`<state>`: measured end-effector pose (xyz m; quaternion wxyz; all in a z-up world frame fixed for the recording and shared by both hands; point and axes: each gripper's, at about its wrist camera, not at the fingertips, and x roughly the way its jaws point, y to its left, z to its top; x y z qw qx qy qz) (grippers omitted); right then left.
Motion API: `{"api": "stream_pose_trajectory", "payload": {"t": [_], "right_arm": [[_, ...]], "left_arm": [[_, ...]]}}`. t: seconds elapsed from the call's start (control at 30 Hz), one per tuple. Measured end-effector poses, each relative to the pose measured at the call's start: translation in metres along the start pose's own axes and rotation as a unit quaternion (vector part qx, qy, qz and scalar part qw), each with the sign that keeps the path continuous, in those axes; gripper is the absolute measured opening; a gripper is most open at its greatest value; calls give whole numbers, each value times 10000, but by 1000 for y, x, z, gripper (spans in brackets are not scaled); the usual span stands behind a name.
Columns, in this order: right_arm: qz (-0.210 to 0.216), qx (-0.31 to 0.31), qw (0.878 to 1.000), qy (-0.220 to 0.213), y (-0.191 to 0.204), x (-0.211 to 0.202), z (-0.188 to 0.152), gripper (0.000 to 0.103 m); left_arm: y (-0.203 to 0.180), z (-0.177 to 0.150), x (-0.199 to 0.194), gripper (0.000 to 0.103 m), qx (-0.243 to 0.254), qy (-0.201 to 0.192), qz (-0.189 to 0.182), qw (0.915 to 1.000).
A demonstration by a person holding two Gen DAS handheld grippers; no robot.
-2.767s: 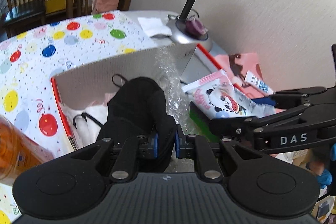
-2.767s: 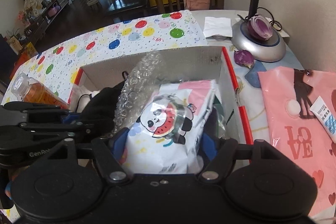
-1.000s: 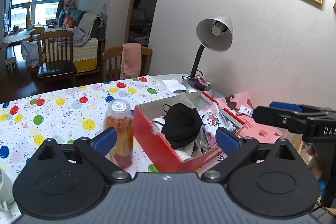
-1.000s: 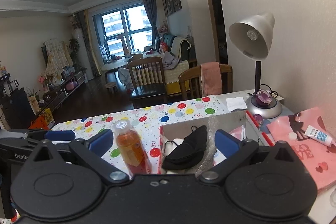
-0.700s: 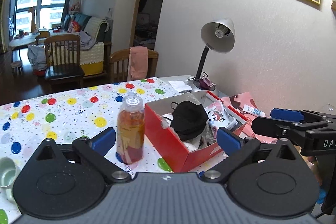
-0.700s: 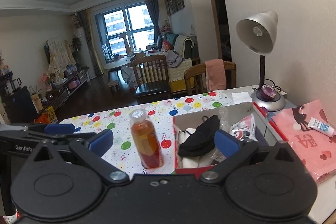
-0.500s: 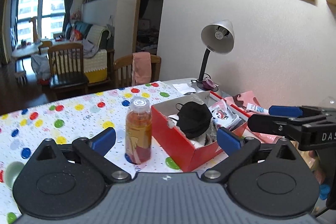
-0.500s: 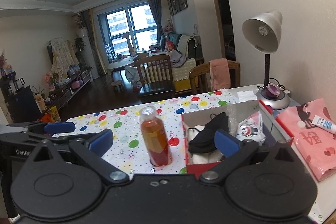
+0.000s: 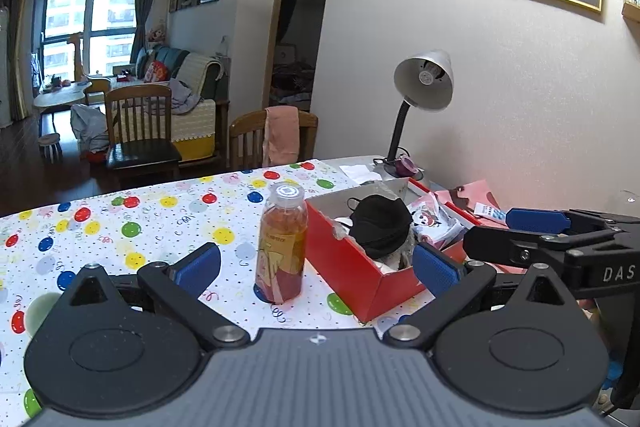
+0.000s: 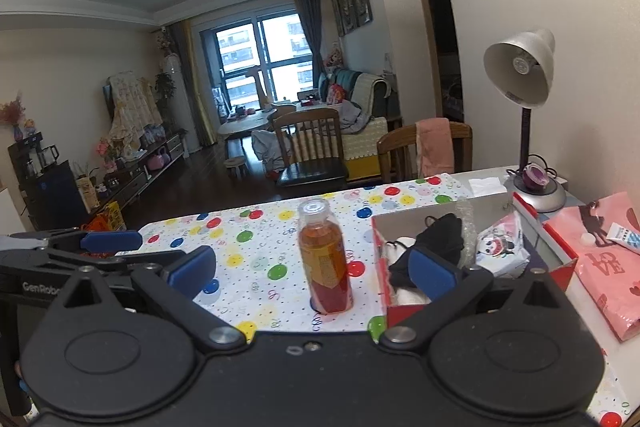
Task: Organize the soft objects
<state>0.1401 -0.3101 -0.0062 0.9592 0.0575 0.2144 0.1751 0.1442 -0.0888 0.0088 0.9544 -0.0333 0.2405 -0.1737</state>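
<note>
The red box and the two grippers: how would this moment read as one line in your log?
left gripper: open, empty | right gripper: open, empty | red box: holds black mask, panda pack | bottle: upright beside box

Both grippers let go and pulled back — black mask (image 9: 380, 227) and panda pack (image 10: 500, 247) now lie in the red box (image 9: 352, 267).

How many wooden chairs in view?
2. One dark-seated wooden chair with a slatted back stands out in the room; one wooden chair with a pink cloth over its back stands at the table's far edge. More may be hidden.
</note>
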Motion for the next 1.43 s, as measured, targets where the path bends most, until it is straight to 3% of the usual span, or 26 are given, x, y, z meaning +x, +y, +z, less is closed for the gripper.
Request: {"api": "stream_pose_trajectory", "payload": {"t": [0.77,1.43], "right_arm": [[-118,23,9996,-261,21,-6,-8,103],[-187,87,9996,-171,25,1,-10,103]], "left_arm": [[7,-7,-18,103,33,-209,123,9997],[16,-10,-22,103,15,-207,139,9997]]}}
